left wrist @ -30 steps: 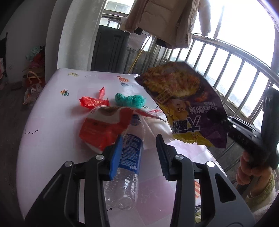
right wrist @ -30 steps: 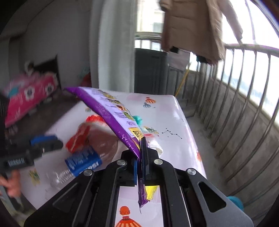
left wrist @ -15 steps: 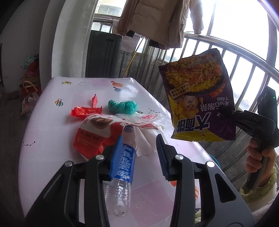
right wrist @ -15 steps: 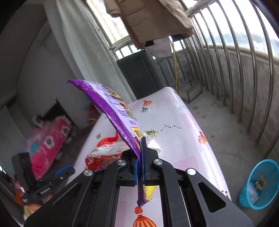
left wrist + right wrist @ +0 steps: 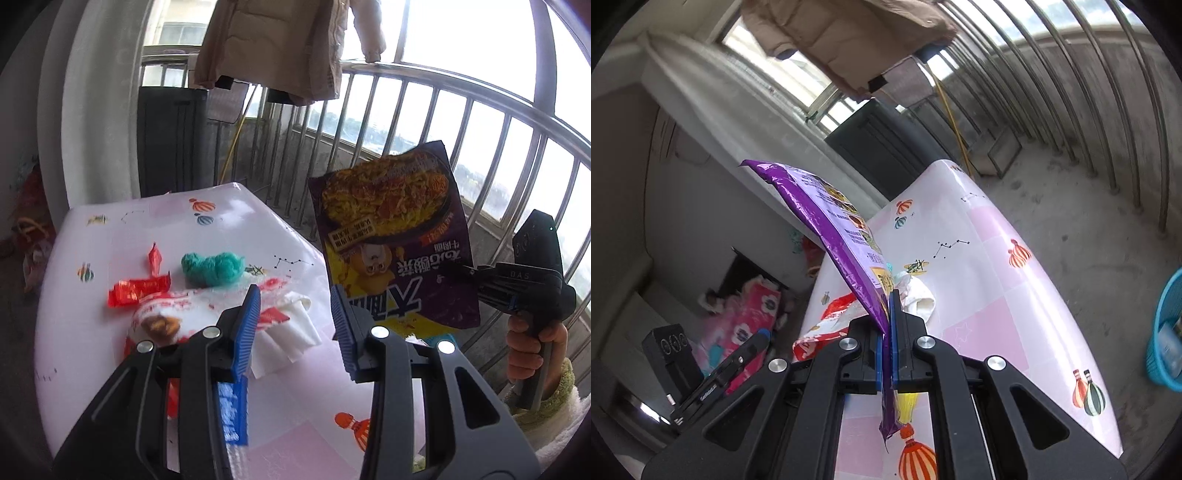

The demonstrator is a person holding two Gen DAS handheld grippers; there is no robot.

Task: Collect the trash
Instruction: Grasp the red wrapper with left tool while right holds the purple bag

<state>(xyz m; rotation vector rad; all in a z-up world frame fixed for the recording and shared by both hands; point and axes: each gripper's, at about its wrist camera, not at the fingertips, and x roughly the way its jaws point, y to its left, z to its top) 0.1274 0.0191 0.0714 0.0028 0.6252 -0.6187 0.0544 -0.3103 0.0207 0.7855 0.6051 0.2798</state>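
Pinching the purple noodle packet (image 5: pixel 827 221) by its lower edge, the right tongs (image 5: pixel 886 325) hold it in the air off the bench (image 5: pixel 1008 295) edge. Only this view shows a blue basket (image 5: pixel 1167 332) on the floor. The left tongs (image 5: pixel 295 325) hang spread above a white-and-red wrapper (image 5: pixel 177 314); their view alone shows red wrappers (image 5: pixel 140 288) and a teal wad (image 5: pixel 214 267).

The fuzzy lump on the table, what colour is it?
Teal green; the fuzzy lump shows best in the left wrist view.
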